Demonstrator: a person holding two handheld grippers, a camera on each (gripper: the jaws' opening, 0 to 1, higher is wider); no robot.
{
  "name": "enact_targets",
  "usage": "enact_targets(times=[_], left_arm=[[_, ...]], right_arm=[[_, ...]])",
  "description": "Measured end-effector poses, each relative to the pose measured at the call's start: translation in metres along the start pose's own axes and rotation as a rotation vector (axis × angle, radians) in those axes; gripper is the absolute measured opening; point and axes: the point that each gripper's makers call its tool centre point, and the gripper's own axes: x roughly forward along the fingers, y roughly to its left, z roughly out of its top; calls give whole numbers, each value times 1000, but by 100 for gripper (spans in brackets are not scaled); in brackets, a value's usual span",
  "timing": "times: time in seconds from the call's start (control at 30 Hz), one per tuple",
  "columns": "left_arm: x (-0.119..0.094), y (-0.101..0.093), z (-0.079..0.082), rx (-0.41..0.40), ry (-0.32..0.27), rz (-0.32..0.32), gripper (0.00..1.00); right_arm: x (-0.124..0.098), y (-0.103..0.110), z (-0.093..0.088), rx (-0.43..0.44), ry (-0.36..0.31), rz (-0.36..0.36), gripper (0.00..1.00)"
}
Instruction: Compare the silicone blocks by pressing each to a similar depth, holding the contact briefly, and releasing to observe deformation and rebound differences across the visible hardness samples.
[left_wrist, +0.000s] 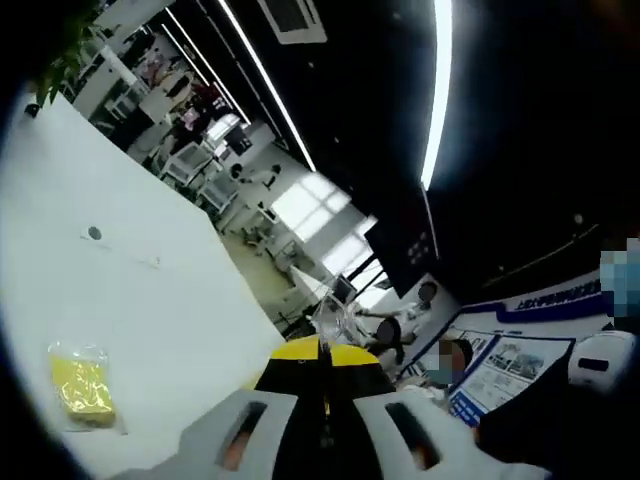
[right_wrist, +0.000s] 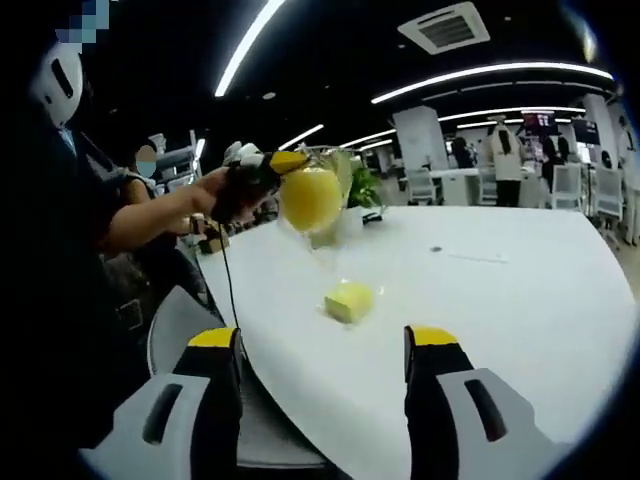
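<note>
white table (right_wrist: 520, 300) | office, ceiling strip lights (right_wrist: 480, 72) | left jaws pinching yellow block (right_wrist: 310, 198) | right jaws spread

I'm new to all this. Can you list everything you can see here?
yellow rectangular silicone block in a clear bag: one, yellow, lying on the table.
round yellow silicone sample in a clear bag: one, yellow, held up above the table.
white table: one, white, beneath both.
green plant: one, green, at the table's far edge.
left gripper: one, white with yellow-tipped jaws, shut on the round sample's bag.
right gripper: one, same colours, jaws apart at the near table edge.
</note>
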Motion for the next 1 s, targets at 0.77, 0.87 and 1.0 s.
enact_targets(times=[0.77,0.87,1.0], left_arm=[[18,-56,-19,-8,77,-140,0],[20,-61,-21,-12,82,-156,0],[22,-64,-21,-18,77,-172,0]], right_arm=[[73,20,91,-16,-191,200,62],[83,22,97,-4,-210,225,59],[88,31,105,12,-229,291,42]])
